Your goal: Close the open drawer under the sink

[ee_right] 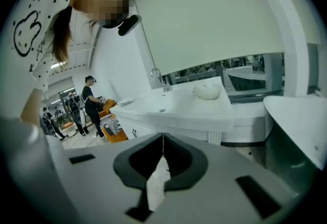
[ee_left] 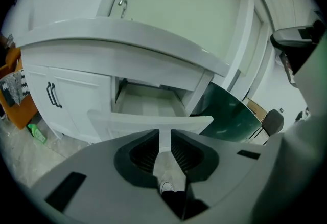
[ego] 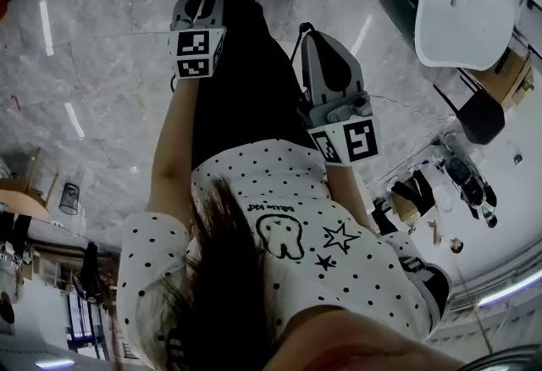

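**Item:** drawer (ee_left: 148, 105), white, one.

**Location:** It is set in the cabinet (ee_left: 76, 115) under the sink (ee_left: 117, 39), at the right of the cabinet's front. It lies directly below the counter's front edge and just beside the door (ee_left: 76, 92) with the dark handle (ee_left: 51, 96).

**Condition:** The drawer is pulled well out. Its inside is seen pale and bare, as far as can be told. The front panel (ee_left: 153, 123) is turned towards the left gripper view, top edge uppermost. No knob or pull can be made out on it.

**Handling (judged):**
- A rigid board box on runners is supposed, and a light one, since nothing is seen in it.
- It is expected to slide and not to need lifting.
- The painted face looks smooth, so a tip could skid on it.
- No grasp is thought necessary. The panel is best pressed at its middle, square to the line of travel.
- A push at one corner could skew the drawer in its runners.

**Tools:**
- The left gripper (ee_left: 164, 133) has its jaws a narrow gap apart, with nothing held. Floor and a shoe (ee_left: 167, 187) are seen through the gap. It is aimed at the front panel and is apart from it.
- The right gripper (ee_right: 163, 137) has its jaws brought together at the tips, with nothing caught between them. The drawer is not shown in its view.

**Status:** Closing is not yet begun.
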Demonstrator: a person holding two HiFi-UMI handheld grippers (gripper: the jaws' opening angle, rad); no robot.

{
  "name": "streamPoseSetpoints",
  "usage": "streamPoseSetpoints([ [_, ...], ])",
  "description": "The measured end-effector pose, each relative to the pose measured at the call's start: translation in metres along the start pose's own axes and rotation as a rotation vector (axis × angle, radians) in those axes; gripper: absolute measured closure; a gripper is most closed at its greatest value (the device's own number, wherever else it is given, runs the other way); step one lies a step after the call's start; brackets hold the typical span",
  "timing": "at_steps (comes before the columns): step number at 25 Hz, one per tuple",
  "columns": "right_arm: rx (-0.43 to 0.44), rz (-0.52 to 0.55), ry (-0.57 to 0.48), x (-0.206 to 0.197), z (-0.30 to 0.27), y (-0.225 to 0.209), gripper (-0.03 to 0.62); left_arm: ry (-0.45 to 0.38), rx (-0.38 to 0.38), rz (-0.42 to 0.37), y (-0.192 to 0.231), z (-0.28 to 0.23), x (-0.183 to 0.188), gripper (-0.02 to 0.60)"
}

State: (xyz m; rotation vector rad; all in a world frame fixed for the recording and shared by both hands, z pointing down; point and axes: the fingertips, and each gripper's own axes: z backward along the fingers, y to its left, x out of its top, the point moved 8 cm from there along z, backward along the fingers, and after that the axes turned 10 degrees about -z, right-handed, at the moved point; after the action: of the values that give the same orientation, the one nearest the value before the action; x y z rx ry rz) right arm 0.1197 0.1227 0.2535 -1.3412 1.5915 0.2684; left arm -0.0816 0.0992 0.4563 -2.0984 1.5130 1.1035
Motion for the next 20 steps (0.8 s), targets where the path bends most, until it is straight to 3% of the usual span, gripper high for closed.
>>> streamPoseSetpoints([
  [13,-0.039,-0.032,0.069,-0.034,-0.014,-0.014,0.579,0.109,-0.009,-0.045,0.009,-0.081,-0.058,0.459],
  [20,-0.069,-0.06,0.101,-0.051,-0.017,-0.024,0.579,0.107,0.0,-0.064,0.017,-0.113,-0.066,0.456],
])
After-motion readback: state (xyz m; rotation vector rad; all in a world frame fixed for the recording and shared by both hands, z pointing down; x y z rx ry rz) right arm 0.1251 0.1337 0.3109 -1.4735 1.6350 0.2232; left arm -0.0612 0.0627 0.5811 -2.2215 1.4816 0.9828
